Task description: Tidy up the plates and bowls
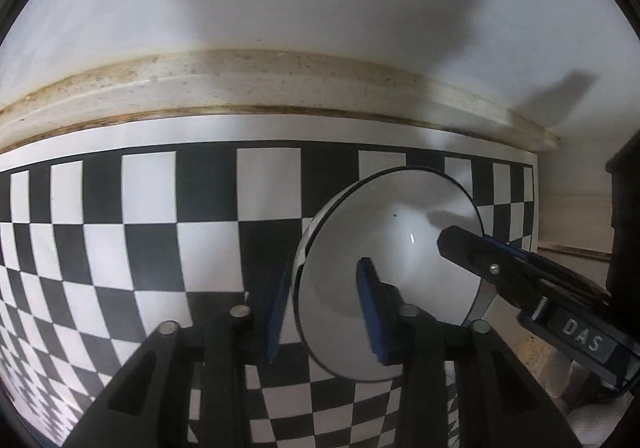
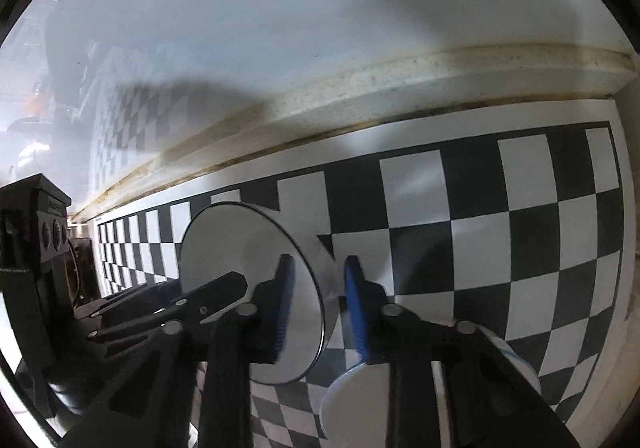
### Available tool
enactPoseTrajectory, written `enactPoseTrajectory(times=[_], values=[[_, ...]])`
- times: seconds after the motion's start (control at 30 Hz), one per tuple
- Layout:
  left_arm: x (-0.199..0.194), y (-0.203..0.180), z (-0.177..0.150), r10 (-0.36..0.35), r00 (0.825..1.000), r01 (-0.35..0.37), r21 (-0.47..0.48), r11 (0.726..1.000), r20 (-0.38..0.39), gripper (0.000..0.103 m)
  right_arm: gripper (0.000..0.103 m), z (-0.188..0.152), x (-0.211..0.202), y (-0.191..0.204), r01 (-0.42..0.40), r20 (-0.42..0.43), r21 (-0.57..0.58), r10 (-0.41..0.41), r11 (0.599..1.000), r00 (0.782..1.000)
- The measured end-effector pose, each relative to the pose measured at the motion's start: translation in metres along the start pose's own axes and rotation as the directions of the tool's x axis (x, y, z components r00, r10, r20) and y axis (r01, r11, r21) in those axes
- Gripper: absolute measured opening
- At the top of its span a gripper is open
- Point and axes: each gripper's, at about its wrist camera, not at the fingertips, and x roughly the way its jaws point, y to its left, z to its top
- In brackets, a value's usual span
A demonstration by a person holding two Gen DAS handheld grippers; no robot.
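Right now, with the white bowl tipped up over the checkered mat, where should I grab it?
Take the bowl by its thin rim, coming down from above, one finger inside and one outside. It stands nearly on edge and its rounded body offers no flat faces. The left gripper and right gripper each straddle the rim this way, on opposite sides.
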Motion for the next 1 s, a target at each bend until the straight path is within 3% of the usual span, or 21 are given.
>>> enactPoseTrajectory(times=[0.17, 0.57, 1.0], values=[[0.002, -0.001, -0.001, 0.016, 1.000, -0.016, 0.015, 1.000, 0.010, 0.026, 0.014, 0.000, 0.003, 0.007, 0.053, -0.009, -0.027, -0.053, 0.998, 0.999], [-0.014, -0.028, -0.015, 0.045, 0.998, -0.047, 0.033, 0.998, 0.046, 0.026, 0.012, -0.015, -0.013, 0.029, 0.069, 0.001, -0.063, -0.069, 0.996, 0.998], [-0.061, -0.062, -0.073, 0.036, 0.995, -0.046, 0.112, 0.993, 0.098, 0.026, 0.012, -0.097, -0.076, 0.059, 0.093, 0.059, -0.090, -0.088, 0.992, 0.994]])
